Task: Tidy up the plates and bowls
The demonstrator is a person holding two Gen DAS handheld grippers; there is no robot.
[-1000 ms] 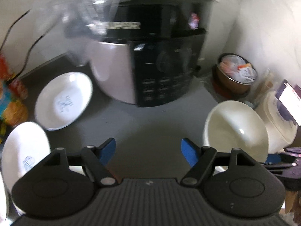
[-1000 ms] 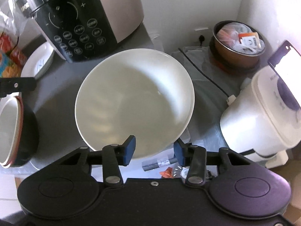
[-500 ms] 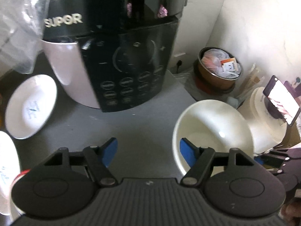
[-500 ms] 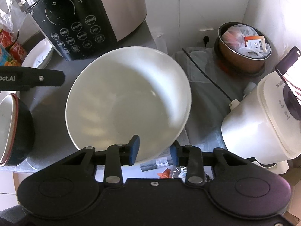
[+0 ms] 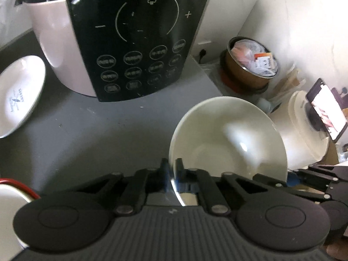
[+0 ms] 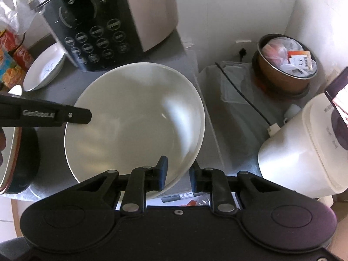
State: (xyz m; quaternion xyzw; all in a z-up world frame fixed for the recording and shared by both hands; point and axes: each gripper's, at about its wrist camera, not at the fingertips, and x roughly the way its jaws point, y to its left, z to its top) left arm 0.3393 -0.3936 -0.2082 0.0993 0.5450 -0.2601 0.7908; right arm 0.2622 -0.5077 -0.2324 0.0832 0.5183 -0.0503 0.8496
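The left gripper (image 5: 171,171) is clamped tight on the near rim of the large cream ceramic bowl (image 6: 134,121), blue pads pinching the edge. The right gripper (image 6: 177,173) straddles the same bowl's opposite rim, its jaws just closing in, a gap showing at the right pad. The bowl sits tilted above the grey counter (image 5: 87,134). Out from there: one shallow white printed plate (image 5: 18,95) beside one pink-and-black pressure cooker (image 5: 130,37), one dark red-rimmed bowl (image 6: 15,158), one copper pot stuffed with packets (image 6: 285,71), one white appliance (image 6: 300,156).
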